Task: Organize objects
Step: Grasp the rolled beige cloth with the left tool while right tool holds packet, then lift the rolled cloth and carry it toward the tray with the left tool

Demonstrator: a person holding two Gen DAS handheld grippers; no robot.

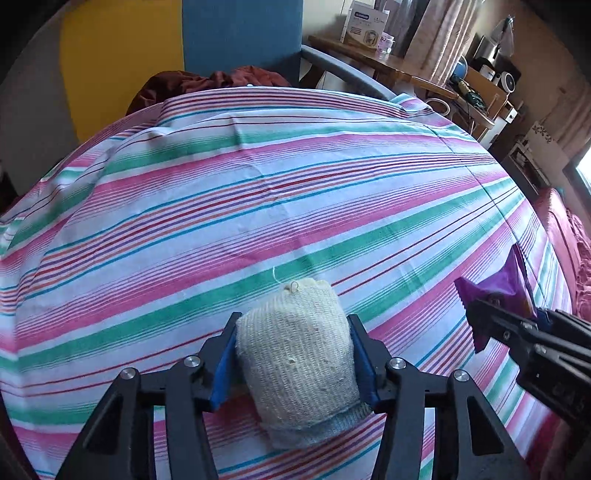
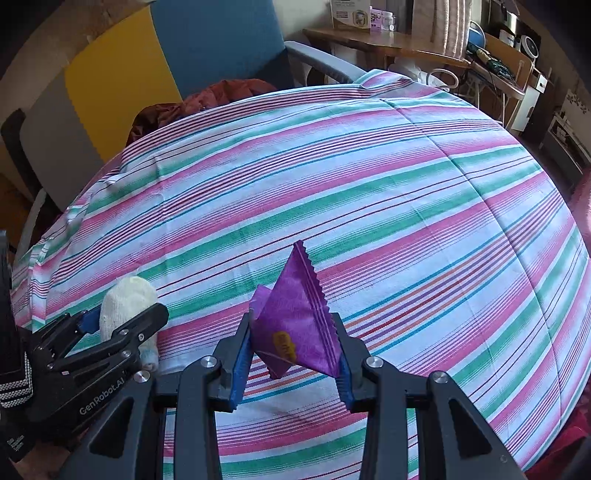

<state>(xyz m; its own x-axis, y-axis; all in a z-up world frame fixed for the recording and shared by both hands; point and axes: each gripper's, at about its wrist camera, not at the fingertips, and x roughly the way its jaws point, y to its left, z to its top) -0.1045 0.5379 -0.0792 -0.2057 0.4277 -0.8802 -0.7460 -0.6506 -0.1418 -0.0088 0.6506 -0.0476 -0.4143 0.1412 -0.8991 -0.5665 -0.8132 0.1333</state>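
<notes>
A cream knitted roll with a pale blue cuff lies on the striped cloth near its front edge. My left gripper is shut on it, a blue pad pressed against each side. In the right wrist view the same roll shows at the lower left inside the left gripper. My right gripper is shut on a crumpled purple snack packet with zigzag edges, held just above the cloth. In the left wrist view that packet and the right gripper appear at the right edge.
Behind the cloth-covered surface stands a blue chair back with a rust-red cloth heaped on its seat. A wooden desk with boxes sits at the back right. Red patterned fabric borders the right side.
</notes>
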